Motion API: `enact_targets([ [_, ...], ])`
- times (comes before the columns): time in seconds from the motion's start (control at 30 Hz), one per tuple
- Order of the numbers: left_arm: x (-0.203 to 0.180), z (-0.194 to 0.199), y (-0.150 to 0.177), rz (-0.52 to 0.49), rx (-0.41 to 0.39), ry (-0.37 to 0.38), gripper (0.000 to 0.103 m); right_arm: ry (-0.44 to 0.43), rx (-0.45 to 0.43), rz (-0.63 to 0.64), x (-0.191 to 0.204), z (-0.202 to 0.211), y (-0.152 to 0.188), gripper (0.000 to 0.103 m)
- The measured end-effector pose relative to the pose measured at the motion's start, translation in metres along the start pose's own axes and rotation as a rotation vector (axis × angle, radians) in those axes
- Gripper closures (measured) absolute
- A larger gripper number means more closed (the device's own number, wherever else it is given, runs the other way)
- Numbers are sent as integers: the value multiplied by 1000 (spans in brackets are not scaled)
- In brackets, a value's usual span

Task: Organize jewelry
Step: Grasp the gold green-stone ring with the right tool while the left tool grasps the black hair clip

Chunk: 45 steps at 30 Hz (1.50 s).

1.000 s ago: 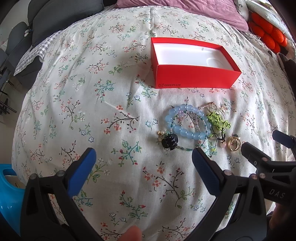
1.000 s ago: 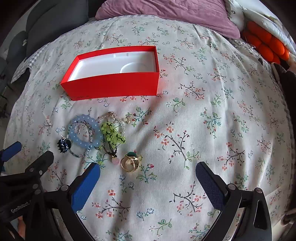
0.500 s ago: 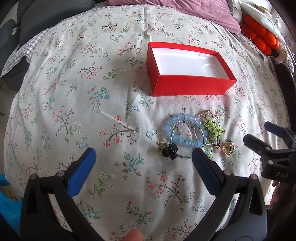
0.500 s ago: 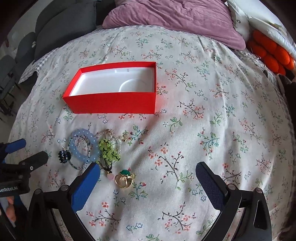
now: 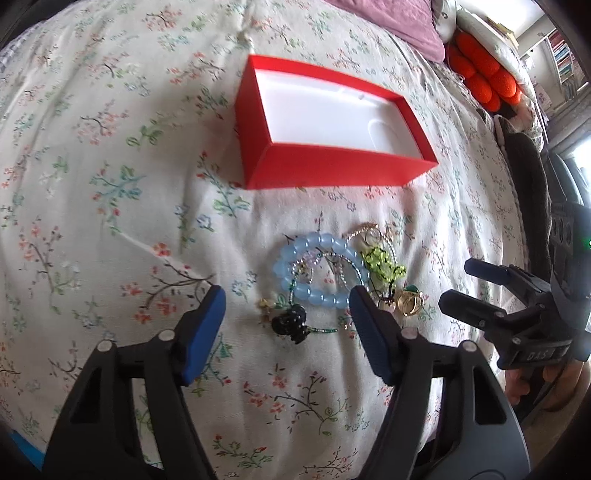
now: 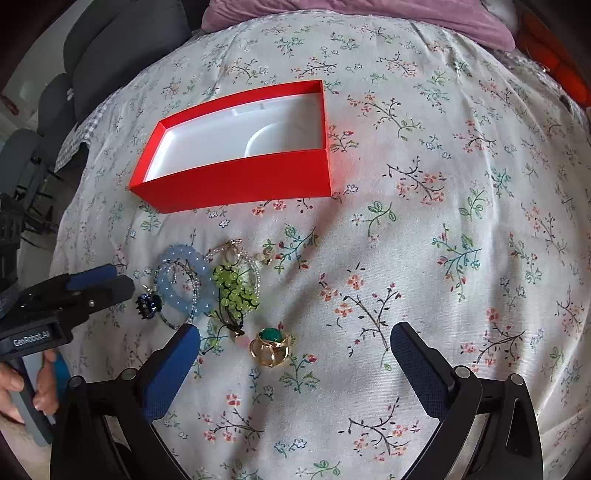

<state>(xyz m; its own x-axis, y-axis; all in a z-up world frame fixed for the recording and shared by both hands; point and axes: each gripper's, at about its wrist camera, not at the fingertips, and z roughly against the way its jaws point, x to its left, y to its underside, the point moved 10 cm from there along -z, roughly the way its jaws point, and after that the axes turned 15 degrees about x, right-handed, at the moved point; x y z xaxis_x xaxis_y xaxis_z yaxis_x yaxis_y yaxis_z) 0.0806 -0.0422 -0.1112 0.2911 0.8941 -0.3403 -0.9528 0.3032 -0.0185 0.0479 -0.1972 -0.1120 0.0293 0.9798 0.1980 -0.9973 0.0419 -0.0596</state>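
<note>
An empty red box (image 5: pixel 332 173) (image 6: pixel 240 181) with a white inside sits on the floral bedspread. In front of it lies a jewelry pile: a light-blue bead bracelet (image 5: pixel 314 269) (image 6: pixel 184 280), a green bead piece (image 5: pixel 382 264) (image 6: pixel 234 290), a dark ornament (image 5: pixel 290 323) (image 6: pixel 148 304) and a gold ring with a green stone (image 5: pixel 408 301) (image 6: pixel 271 345). My left gripper (image 5: pixel 286 332) is open, its jaws either side of the dark ornament and bracelet. My right gripper (image 6: pixel 295 365) is open, just in front of the gold ring.
The floral bedspread (image 6: pixel 443 221) covers the whole surface. A purple pillow (image 6: pixel 369 14) and orange cushions (image 5: pixel 487 77) lie at the far side. Grey chairs (image 6: pixel 110 48) stand beyond the left edge. Each gripper shows in the other's view: the right one (image 5: pixel 480 288), the left one (image 6: pixel 96 284).
My left gripper has moved forward and right until its jaws straddle the jewelry pile. My right gripper has moved a little closer to the ring. Nothing has been taken hold of.
</note>
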Motion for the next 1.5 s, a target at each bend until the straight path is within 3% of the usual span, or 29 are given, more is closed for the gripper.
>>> enact_targets([
  [0.23, -11, -13, 9, -54, 59, -26, 47, -76, 24, -9, 6, -7, 2, 1],
  [0.33, -11, -22, 10, -46, 76, -53, 58, -89, 27, -18, 5, -8, 2, 1],
  [0.5, -9, -26, 10, -10, 79, -58, 88, -102, 35, -26, 3, -9, 4, 1],
  [0.9, 7, 7, 15, 31, 10, -14, 88, -89, 82, 18, 11, -24, 12, 28],
  [1.1, 8, 8, 15, 34, 9, -17, 88, 25, 83, 102, 22, -35, 15, 38],
  [1.27, 5, 8, 14, 33, 8, -19, 88, 177, 65, 177, 28, -39, 16, 57],
  [1.33, 4, 7, 13, 33, 8, -23, 88, 208, 53, 193, 30, -39, 16, 74],
  [1.5, 5, 7, 13, 32, 5, -39, 88, 189, 48, 219, 40, -38, 16, 74],
])
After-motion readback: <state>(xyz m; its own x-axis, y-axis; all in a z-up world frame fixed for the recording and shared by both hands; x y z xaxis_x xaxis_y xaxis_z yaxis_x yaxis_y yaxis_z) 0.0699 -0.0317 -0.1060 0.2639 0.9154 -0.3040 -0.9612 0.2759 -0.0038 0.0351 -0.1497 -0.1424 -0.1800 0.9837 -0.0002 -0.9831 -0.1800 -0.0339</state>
